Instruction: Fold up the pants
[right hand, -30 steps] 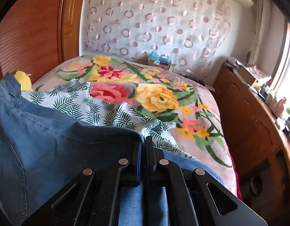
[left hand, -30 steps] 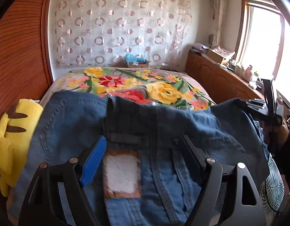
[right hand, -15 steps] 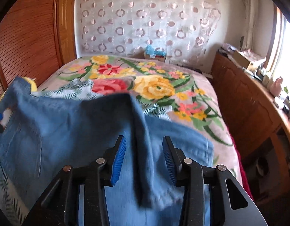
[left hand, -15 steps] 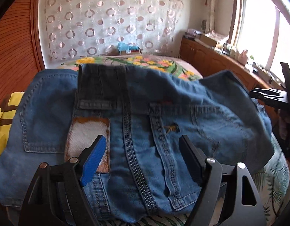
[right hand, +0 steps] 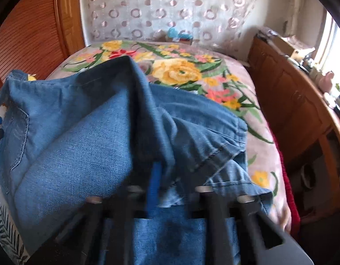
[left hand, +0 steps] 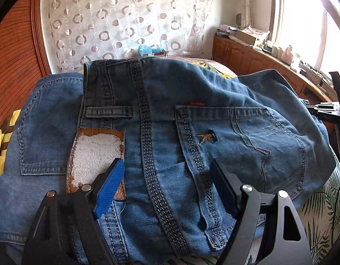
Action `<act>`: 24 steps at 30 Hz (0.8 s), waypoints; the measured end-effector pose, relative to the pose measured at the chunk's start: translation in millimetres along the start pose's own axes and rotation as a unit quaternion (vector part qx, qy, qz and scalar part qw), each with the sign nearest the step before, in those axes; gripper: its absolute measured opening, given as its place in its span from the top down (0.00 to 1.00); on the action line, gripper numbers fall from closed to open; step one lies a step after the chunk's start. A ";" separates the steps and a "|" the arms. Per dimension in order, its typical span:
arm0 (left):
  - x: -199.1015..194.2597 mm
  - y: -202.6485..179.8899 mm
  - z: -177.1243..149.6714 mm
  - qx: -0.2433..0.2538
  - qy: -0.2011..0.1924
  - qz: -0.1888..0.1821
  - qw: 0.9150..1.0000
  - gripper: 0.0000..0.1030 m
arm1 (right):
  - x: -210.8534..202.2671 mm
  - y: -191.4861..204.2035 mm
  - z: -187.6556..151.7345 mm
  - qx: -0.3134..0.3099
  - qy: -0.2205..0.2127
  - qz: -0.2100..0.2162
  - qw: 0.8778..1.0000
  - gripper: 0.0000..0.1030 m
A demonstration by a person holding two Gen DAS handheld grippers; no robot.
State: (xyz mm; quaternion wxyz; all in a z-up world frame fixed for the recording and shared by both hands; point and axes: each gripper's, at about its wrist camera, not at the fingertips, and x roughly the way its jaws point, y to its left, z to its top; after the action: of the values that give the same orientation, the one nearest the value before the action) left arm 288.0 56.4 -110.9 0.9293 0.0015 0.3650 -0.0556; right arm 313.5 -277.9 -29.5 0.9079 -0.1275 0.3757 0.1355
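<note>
Blue jeans (left hand: 170, 132) lie back side up on the bed, waistband nearest, with a leather patch (left hand: 97, 150) and a back pocket (left hand: 236, 143) showing. My left gripper (left hand: 166, 163) hovers open just over the seat seam, its pads clear of the cloth. In the right wrist view the jeans (right hand: 81, 143) bunch into a raised fold. My right gripper (right hand: 174, 176) is blurred there, its jaws closed in on that fold of denim. It also shows at the left wrist view's right edge as the right gripper (left hand: 329, 110), held by a hand.
A floral bedspread (right hand: 192, 72) covers the bed beyond the jeans, and a leaf-print sheet (left hand: 320, 209) lies under them. A yellow plush toy (left hand: 2, 137) sits at the left. A wooden cabinet (right hand: 291, 110) runs along the right; wood panelling (left hand: 15, 66) stands at the left.
The jeans came down from a lifted drape to lie spread on the bed. My right gripper let the cloth go, opened, shifted sideways and closed on a new fold. My left gripper sank closer.
</note>
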 end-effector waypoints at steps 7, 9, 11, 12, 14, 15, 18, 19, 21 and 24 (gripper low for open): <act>2.6 1.0 1.1 -0.003 0.004 -0.001 1.000 0.22 | -10.7 -8.2 38.3 -0.038 -0.048 -0.068 0.996 0.98; 3.4 1.8 1.5 -0.004 0.005 -0.002 1.000 0.22 | -8.3 -18.2 52.4 -0.033 -0.056 -0.092 0.994 0.98; 4.5 3.3 2.8 -0.005 0.007 -0.003 1.000 0.22 | -3.0 -30.6 65.0 -0.027 -0.060 -0.121 0.991 0.98; 5.0 3.3 2.8 -0.005 0.008 -0.002 1.000 0.22 | 0.1 -36.2 69.1 -0.023 -0.061 -0.133 0.989 0.98; 6.0 3.2 2.9 -0.003 0.009 0.000 1.000 0.22 | 9.4 -45.6 75.3 -0.005 -0.055 -0.142 0.988 0.98; 6.5 3.3 3.5 -0.002 0.010 0.001 1.000 0.22 | 13.1 -49.4 75.7 0.004 -0.052 -0.144 0.988 0.98; 6.9 2.3 3.5 -0.002 0.008 0.002 1.000 0.22 | 15.0 -50.2 73.4 0.024 -0.057 -0.132 0.989 0.97; 6.9 2.3 3.3 -0.002 0.008 0.002 1.000 0.22 | 13.0 -49.1 73.5 0.031 -0.059 -0.128 0.990 0.97; 7.2 2.3 3.0 -0.001 0.008 0.003 1.000 0.22 | 5.5 -49.6 68.8 0.044 -0.066 -0.113 0.990 0.91; 7.2 1.0 2.0 0.000 0.008 0.005 1.000 0.22 | -12.4 -49.2 50.4 0.053 -0.076 -0.103 0.990 0.68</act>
State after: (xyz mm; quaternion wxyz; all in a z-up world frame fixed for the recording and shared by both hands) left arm 294.8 56.5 -114.4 0.9267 0.0039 0.3724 -0.0510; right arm 354.5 -308.8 20.3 0.9483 -0.1069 0.2973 0.0303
